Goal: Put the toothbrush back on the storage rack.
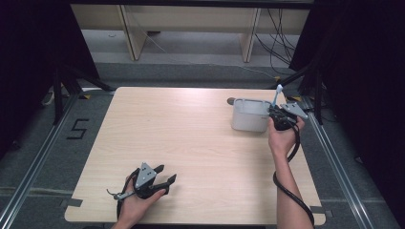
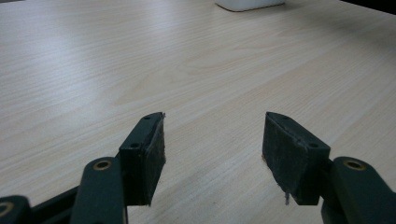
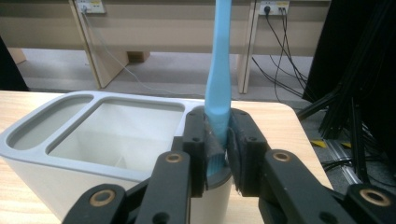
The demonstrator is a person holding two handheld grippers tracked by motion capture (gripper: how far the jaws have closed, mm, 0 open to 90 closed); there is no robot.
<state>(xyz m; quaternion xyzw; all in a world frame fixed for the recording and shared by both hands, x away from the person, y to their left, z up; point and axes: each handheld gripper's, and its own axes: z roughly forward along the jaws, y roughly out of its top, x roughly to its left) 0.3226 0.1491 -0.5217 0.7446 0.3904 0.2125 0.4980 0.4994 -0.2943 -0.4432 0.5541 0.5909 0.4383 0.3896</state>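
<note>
A light blue toothbrush (image 1: 277,95) stands upright with its pale head on top, at the right end of a white holder (image 1: 248,115) on the table's far right. My right gripper (image 1: 276,110) is shut on its handle (image 3: 219,70). Seen from the right gripper (image 3: 218,140), the handle's lower end sits at the rim of a small slot of the holder (image 3: 93,100), beside two larger empty compartments. How deep it goes is hidden by the jaws. My left gripper (image 1: 166,172) rests near the table's front left, open, with nothing between its jaws (image 2: 214,140).
The light wooden table (image 1: 191,133) is bare around the left gripper, and the holder's base (image 2: 247,4) shows far ahead of it. A small dark object (image 1: 230,100) lies behind the holder. Beyond the table are bench legs, cables and dark curtains.
</note>
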